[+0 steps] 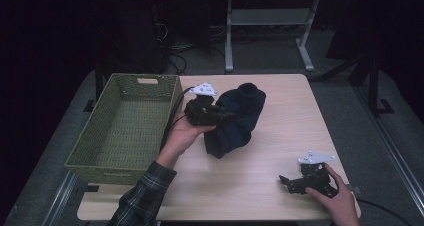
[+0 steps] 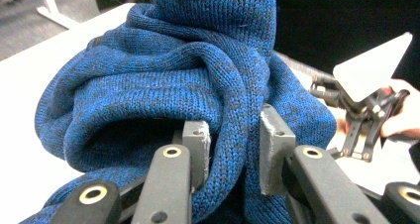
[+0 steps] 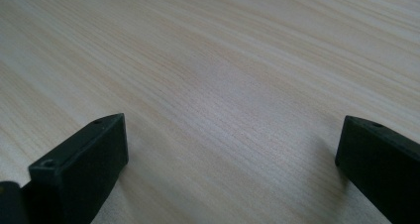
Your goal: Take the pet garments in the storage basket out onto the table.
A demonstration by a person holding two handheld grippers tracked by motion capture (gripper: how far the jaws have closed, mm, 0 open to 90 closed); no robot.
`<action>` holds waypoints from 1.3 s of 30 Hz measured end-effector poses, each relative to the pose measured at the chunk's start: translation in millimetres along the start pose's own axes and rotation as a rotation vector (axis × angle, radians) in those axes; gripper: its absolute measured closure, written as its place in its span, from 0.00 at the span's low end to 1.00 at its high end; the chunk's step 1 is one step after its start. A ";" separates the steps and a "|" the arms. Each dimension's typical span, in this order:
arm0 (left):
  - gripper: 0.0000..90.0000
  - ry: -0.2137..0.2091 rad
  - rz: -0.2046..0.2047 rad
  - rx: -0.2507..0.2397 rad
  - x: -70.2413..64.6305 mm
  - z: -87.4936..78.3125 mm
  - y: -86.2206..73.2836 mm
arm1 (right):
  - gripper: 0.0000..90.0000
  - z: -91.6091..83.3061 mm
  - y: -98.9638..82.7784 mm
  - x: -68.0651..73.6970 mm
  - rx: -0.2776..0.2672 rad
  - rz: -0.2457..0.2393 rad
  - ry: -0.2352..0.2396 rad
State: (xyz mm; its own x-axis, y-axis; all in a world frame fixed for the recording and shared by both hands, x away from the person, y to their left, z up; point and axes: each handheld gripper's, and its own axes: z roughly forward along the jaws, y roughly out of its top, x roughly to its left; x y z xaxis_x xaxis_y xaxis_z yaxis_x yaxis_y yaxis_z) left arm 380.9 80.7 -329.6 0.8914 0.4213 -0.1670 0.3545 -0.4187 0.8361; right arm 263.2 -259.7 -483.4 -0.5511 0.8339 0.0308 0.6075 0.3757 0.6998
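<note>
While the blue knitted garment (image 1: pixel 237 117) sits bunched near the middle of the surface (image 1: pixel 280 136), the left claw (image 2: pixel 233 149) is clenched on one thick fold of it. As I judge it, the step is carrying it to the woven basket (image 1: pixel 125 126) at nine o'clock of the garment; lift high enough for the hanging cloth to clear the rim before letting go. The right claw (image 1: pixel 289 182), at five o'clock, rests spread wide and holds nothing. Count: one garment, one basket, two claws.

one blue knitted garment (image 1: pixel 238 117), one green basket (image 1: pixel 125 126), two grippers
</note>
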 end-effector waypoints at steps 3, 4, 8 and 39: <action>0.78 -0.011 -0.003 0.025 -2.6 15.8 -4.8 | 0.00 0.1 0.0 0.0 -0.001 -0.001 0.001; 0.78 -0.014 -0.002 0.032 -3.3 20.7 -6.2 | 0.00 0.1 0.0 0.0 -0.001 -0.001 0.001; 0.78 -0.020 -0.005 0.055 -5.7 39.5 -11.4 | 0.00 0.1 -0.1 -0.1 -0.001 -0.002 0.000; 0.52 -0.002 0.023 0.197 -14.2 133.9 -53.3 | 0.00 0.0 -0.1 0.0 0.002 -0.001 0.002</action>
State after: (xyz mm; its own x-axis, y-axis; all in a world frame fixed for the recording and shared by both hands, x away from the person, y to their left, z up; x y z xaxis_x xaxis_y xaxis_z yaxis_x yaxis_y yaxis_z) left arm 387.1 -10.7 -441.8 0.9004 0.4083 -0.1502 0.3822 -0.5775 0.7214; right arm 263.1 -259.8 -483.5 -0.5529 0.8327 0.0309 0.6078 0.3776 0.6985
